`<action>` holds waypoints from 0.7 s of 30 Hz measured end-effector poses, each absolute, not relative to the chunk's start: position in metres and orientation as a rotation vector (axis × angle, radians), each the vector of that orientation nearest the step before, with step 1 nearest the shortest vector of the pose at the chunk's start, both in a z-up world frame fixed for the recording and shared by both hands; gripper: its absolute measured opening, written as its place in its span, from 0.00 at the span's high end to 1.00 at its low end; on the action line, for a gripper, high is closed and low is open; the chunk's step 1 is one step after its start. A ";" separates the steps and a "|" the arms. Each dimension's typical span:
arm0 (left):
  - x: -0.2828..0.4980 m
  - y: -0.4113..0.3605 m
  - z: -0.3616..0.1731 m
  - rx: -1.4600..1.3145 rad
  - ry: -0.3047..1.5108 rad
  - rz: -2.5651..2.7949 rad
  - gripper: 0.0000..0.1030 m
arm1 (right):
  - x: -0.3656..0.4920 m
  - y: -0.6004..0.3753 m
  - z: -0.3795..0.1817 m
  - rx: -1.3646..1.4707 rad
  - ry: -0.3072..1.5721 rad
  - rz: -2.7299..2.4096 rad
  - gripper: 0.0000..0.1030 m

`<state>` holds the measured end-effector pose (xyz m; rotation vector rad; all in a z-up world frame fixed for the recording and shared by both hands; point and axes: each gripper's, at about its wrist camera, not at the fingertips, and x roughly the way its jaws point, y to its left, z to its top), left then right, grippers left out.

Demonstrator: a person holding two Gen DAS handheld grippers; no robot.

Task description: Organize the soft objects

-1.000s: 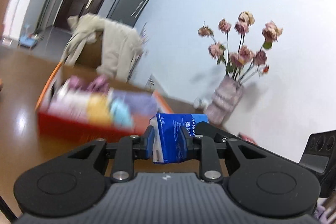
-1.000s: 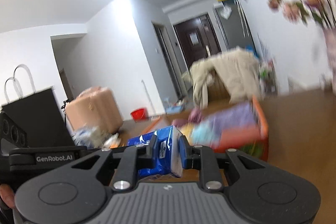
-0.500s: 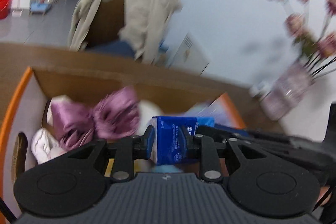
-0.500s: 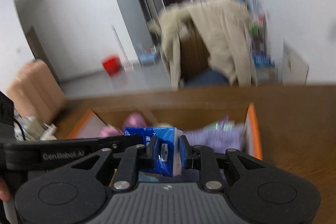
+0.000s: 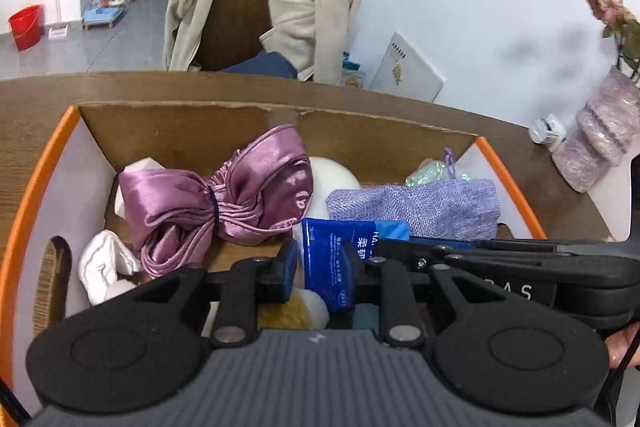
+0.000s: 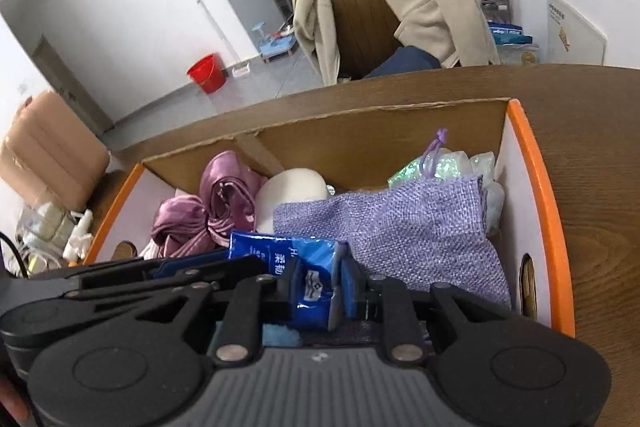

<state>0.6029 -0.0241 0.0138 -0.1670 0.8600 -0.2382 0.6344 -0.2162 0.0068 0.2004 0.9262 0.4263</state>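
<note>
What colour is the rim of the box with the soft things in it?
Orange. The box rim shows best in the right wrist view.

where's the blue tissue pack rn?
Over the orange-rimmed box, with the left gripper and right gripper at opposite ends. In both wrist views the blue tissue pack sits between the purple satin bow and the lavender pouch.
</note>
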 end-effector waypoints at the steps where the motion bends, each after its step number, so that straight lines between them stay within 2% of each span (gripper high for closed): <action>1: 0.597 -0.022 0.019 -0.159 0.843 -0.228 0.75 | 0.627 -0.217 0.012 0.190 0.913 0.411 0.74; 5: 0.560 -0.011 0.051 -0.135 0.770 -0.211 0.72 | 0.595 -0.219 0.044 0.153 0.834 0.395 0.63; 8: 0.530 -0.001 0.079 -0.101 0.716 -0.187 0.71 | 0.567 -0.226 0.081 0.112 0.766 0.400 0.61; 16: 0.439 0.027 0.131 -0.027 0.597 -0.118 0.55 | 0.473 -0.264 0.159 -0.022 0.621 0.332 0.47; 19: 0.405 0.038 0.141 -0.018 0.537 -0.094 0.35 | 0.441 -0.276 0.168 -0.045 0.581 0.285 0.40; 21: 0.384 0.038 0.143 -0.003 0.461 -0.032 0.13 | 0.422 -0.280 0.169 -0.037 0.546 0.260 0.36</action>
